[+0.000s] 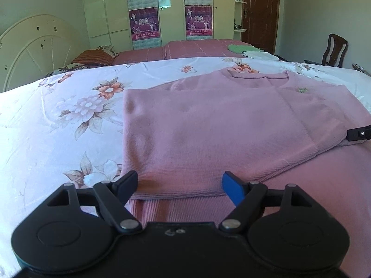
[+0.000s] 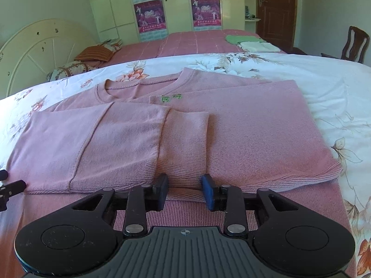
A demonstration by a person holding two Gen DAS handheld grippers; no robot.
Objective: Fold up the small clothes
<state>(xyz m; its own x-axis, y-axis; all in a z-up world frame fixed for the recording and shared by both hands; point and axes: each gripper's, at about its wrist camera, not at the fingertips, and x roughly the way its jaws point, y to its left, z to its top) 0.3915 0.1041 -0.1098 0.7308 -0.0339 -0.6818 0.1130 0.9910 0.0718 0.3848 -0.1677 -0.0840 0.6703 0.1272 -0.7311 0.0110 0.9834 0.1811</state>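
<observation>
A pink knit sweater [image 1: 208, 125] lies flat on the floral bedsheet [image 1: 58, 120], collar at the far side, its left part and sleeve folded across the body. My left gripper [image 1: 179, 183] is open and empty, just before the near edge of the folded left part. In the right wrist view the sweater [image 2: 243, 134] shows a small green logo [image 2: 171, 97] and the folded sleeve's cuff [image 2: 185, 143]. My right gripper [image 2: 184, 187] is open, its fingers on either side of the cuff's near end, holding nothing. Its tip also shows in the left wrist view [image 1: 359, 134].
A second bed with a pink cover [image 2: 185, 41] lies beyond, with folded green and white clothes [image 2: 250, 41] on it. A white headboard [image 2: 34, 51] and pillows stand at left. A wardrobe, a brown door and a wooden chair [image 2: 354, 44] stand at the back.
</observation>
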